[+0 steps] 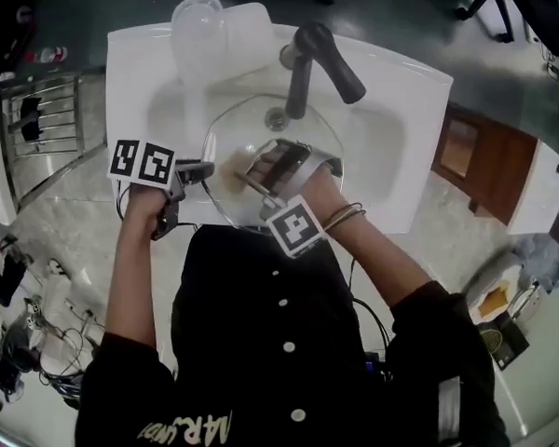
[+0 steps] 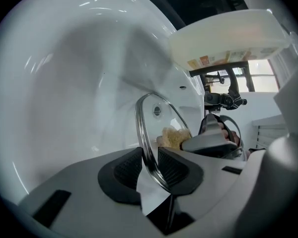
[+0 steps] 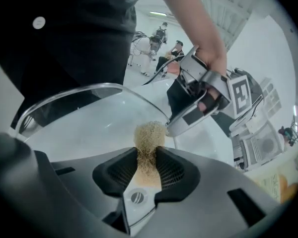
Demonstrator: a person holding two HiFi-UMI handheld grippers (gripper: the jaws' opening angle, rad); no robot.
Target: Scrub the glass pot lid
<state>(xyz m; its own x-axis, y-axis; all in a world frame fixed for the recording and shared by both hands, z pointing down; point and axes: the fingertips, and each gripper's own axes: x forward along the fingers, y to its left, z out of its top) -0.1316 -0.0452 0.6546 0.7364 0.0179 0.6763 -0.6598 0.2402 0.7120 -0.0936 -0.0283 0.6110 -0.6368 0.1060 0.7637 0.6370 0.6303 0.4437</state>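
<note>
- left tool [image 2: 150, 168] clenched on the rim of the glass lid [image 2: 156, 125], holding it tilted over the sink [image 1: 396, 128], likely so runoff stays in the basin
- right tool [image 3: 148, 166] grasping a scrub pad [image 3: 150, 135], with the pad against the lid's face
- the rim grip probably braces the lid against scrub pressure

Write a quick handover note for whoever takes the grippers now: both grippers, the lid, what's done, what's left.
Left gripper: shut on the rim of the glass pot lid, holding it over the sink basin.
Right gripper: shut on the scrubbing pad, whose tip appears to rest against the glass close to the left gripper.
Done: lid gripped, pad at the glass. How much is already clean cannot be told.
Left: work the pad over the rest of the glass and the rim, with the left grip kept firm.
</note>
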